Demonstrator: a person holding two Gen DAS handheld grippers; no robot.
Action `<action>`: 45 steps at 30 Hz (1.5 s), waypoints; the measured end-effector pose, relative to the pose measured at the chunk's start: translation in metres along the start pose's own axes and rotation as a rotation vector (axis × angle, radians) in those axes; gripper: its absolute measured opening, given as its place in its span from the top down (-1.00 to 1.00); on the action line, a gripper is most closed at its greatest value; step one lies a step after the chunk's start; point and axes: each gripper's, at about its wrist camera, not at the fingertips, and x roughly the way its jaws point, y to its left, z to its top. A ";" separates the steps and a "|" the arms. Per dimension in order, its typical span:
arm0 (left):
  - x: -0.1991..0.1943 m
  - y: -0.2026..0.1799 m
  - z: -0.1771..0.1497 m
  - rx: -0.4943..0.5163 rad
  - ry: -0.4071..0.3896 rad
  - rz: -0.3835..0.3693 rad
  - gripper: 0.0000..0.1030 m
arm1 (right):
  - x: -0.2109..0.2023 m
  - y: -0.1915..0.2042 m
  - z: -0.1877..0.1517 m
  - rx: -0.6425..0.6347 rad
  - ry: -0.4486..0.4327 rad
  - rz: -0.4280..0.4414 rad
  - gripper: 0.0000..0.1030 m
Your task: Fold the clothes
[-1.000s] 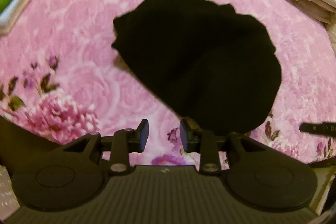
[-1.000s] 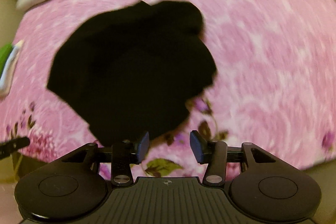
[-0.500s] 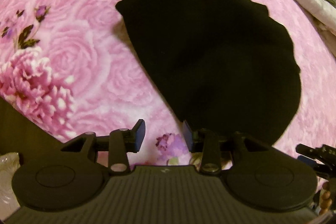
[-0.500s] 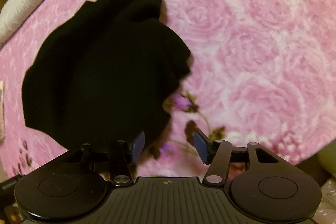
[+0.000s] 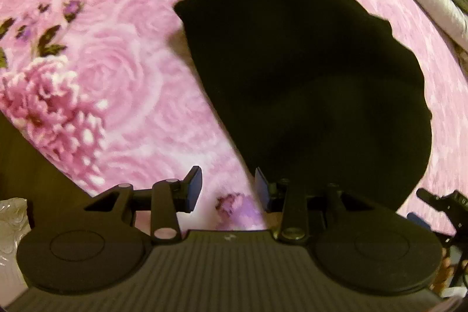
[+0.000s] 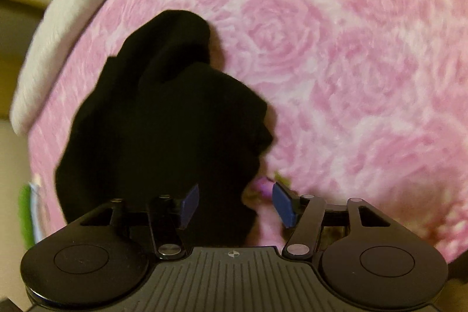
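Both wrist views close above, sharing black garment (image 5: pixel 307 78)

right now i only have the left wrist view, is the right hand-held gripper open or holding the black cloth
Observer: The right hand-held gripper is open and empty; the black garment edge lies between its fingers.
Operator: any lump on the far side of it
Observer: Yes, a raised bunched fold sits at its far end in the right wrist view.
Operator: what's past that
Observer: A white quilt along the edge of the pink floral bedspread.
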 end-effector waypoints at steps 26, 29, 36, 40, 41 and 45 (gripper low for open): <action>-0.060 0.173 0.122 0.051 -0.134 0.005 0.33 | -0.034 0.244 -0.110 -0.636 -0.491 0.122 0.94; -0.071 0.206 0.135 0.026 -0.163 0.018 0.33 | -0.013 0.322 -0.201 -1.107 -0.314 0.244 0.93; -0.061 0.222 0.143 0.047 -0.127 0.007 0.33 | 0.059 0.312 -0.272 -1.352 0.220 -0.004 0.29; -0.044 0.204 0.143 0.101 -0.083 -0.022 0.33 | 0.050 0.256 -0.224 -1.050 0.237 -0.170 0.21; -0.040 0.200 0.143 0.114 -0.072 -0.030 0.33 | 0.044 0.240 -0.210 -0.951 0.210 -0.210 0.20; -0.024 0.182 0.144 0.167 -0.027 -0.059 0.33 | 0.024 0.191 -0.160 -0.485 0.101 -0.288 0.16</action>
